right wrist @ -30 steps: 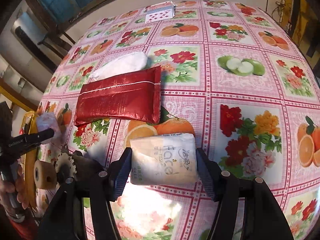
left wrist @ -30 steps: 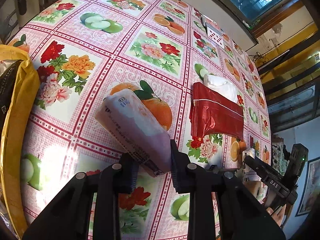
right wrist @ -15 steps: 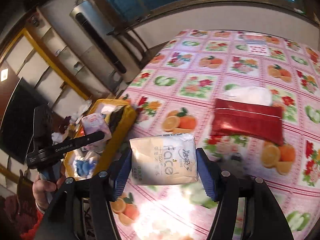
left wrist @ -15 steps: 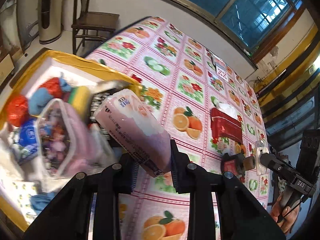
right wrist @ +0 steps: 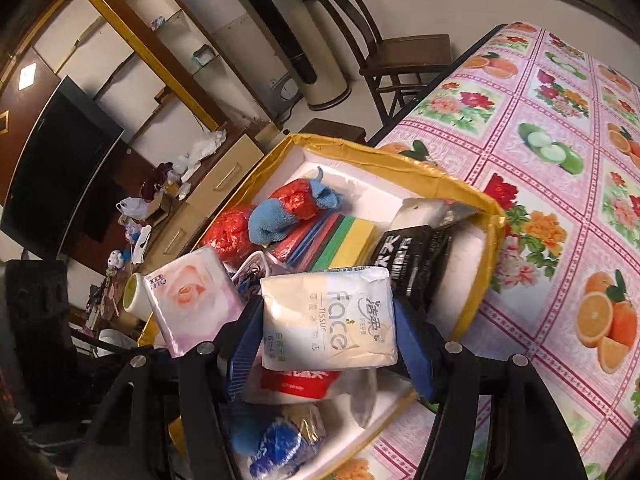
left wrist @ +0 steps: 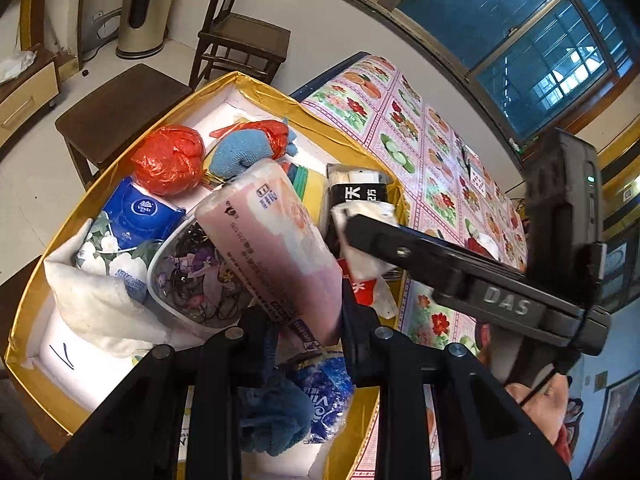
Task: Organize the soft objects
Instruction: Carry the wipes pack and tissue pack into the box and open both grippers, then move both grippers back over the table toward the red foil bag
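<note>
- your left gripper (left wrist: 308,316) has its jaws pinching the pink tissue pack (left wrist: 276,256) near its bottom end. the pack hangs over the yellow box (left wrist: 60,216), above the middle of the pile.
- your right gripper (right wrist: 328,336) has its jaws pinching the cream tissue pack (right wrist: 328,320) by its two short sides. it hangs over the near end of the same box, at about 6 o'clock in the right view.
- the box is already very full. there is a red bag ball (left wrist: 168,160), a blue cloth (left wrist: 240,156), a blue vinda pack (left wrist: 136,212), a clear tub (left wrist: 192,280) and a black pack (left wrist: 360,192).
- what could go wrong: if you let go from this high, a pack may bounce off the pile and fall over the rim, maybe onto the floor at 9 o'clock.
- the two grippers are close together. in the left view the right one crosses at about 3 o'clock, so they may bump if both go down at once.
- the pink pack is held only at one end, so it may tip or slip out.
- the packs are soft. a hard squeeze could crush them.
- more soft things lie far off on the flowered table (right wrist: 560,160), so leave room.
- words you can read: "face" and "tissue" on the cream pack, "vinda" on the blue pack, and "das" on the right gripper's side. the pink pack has small print, too small to read. the black pack has big white signs i cannot read.
</note>
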Available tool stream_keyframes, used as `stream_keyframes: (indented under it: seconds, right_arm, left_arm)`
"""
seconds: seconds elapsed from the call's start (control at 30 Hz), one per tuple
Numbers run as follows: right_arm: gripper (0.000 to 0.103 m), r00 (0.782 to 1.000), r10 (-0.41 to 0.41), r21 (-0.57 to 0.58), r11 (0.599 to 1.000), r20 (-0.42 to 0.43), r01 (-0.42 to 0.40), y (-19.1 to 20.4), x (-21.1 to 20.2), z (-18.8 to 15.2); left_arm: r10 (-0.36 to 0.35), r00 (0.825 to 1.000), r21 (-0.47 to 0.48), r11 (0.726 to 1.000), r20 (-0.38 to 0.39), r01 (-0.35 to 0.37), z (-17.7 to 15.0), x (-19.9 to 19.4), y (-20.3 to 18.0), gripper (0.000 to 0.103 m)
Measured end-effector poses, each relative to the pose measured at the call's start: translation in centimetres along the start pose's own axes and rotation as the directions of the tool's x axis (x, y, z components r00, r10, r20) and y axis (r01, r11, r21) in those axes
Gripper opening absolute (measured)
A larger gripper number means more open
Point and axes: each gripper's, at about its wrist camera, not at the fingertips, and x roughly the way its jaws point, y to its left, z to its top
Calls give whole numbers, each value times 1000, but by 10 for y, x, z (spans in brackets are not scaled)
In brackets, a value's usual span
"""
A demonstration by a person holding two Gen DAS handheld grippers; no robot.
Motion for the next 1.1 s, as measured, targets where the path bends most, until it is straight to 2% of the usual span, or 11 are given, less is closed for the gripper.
stream_keyframes:
  seconds: [0.07, 0.1, 0.2, 0.27, 0.37, 0.5, 0.67, 0.77, 0.83, 0.93, 1.1]
  right_arm:
    - [68, 1000, 10, 15, 1000, 1, -10, -1, 3, -2]
    - [68, 1000, 30, 27, 999, 6, -30, -2, 1, -3]
    - [72, 996, 66, 68, 995, 65, -70, -11, -21, -10]
    - [76, 990, 88, 89, 991, 114, -99, -16, -39, -19]
    - [81, 976, 144, 97, 982, 162, -161, -24, -62, -41]
    - [86, 960, 150, 87, 981, 236, -174, -37, -87, -77]
    - [88, 955, 69, 112, 988, 290, -105, -52, -109, -116]
    - [94, 945, -36, 95, 995, 324, 5, -53, -125, -133]
    - [97, 931, -75, 94, 995, 357, 44, -56, -137, -142]
    - [99, 904, -151, 102, 988, 401, 120, -58, -154, -156]
    - [100, 882, -202, 116, 979, 427, 168, -66, -172, -171]
  left_arm:
    - [-31, 999, -13, 999, 15, 32, -3, -6, -1, 26]
    - [-38, 999, -21, 999, 21, 39, -4, -8, -1, 30]
    - [-50, 998, -45, 998, 47, 52, -6, -15, 3, 63]
    - [-51, 995, -65, 996, 82, 56, -7, -23, 8, 66]
    - [21, 990, -75, 997, 138, -10, -10, -33, 7, 75]
    - [148, 965, -71, 988, 215, -136, -24, -37, 2, 75]
    - [283, 912, -55, 959, 296, -279, -42, -32, -16, 75]
    - [325, 883, -32, 942, 340, -334, -54, -27, -34, 75]
    - [345, 865, -6, 930, 365, -368, -61, -23, -49, 75]
    - [347, 855, 47, 918, 386, -394, -69, -15, -70, 75]
    - [339, 838, 103, 903, 427, -418, -83, -10, -98, 75]
